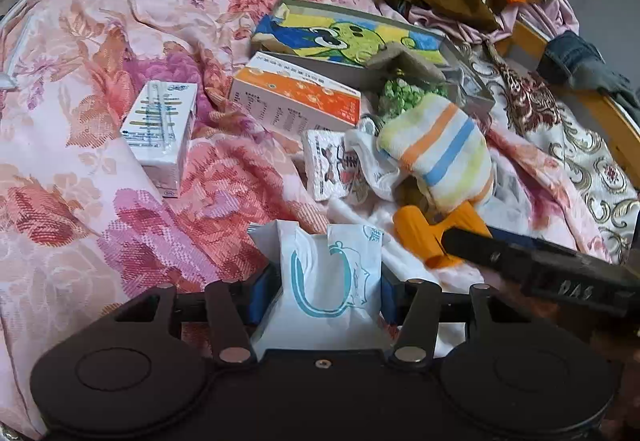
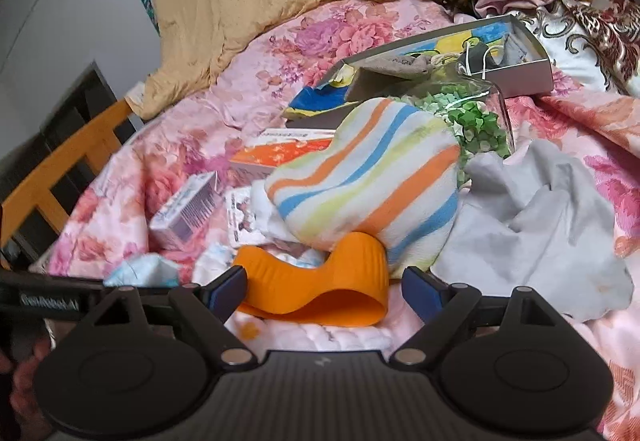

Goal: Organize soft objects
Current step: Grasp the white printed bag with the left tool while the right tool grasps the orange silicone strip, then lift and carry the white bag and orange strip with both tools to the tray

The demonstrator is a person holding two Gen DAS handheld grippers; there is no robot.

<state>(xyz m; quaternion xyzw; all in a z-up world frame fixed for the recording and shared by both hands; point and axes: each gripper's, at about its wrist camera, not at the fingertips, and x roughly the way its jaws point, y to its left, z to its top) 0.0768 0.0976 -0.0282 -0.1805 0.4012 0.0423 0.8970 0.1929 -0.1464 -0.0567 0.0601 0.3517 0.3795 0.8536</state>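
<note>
So we've got the left gripper (image 1: 320, 291) clamped on a tissue pack (image 1: 326, 281), blue pads squeezing both sides, down at the near edge of the flowery bedspread (image 1: 80, 233). The pack looks light and squishy with a slick plastic wrap, so we reckon a grip across the middle like this is right, but too hard and it'll just buckle or slide out

The right gripper (image 2: 324, 291) has its jaws wide open around an orange rubbery piece (image 2: 320, 289), not pinching it yet as far as we can tell. It looks bendy and springy, so we'd grab it across the narrow waist

Just behind it sits the striped towel (image 2: 368, 181), floppy and bulky, best bunched in a fold. A grey cloth (image 2: 540, 225) lies beside that, and the boxes (image 1: 296, 101) further back look stiff, not really our job
</note>
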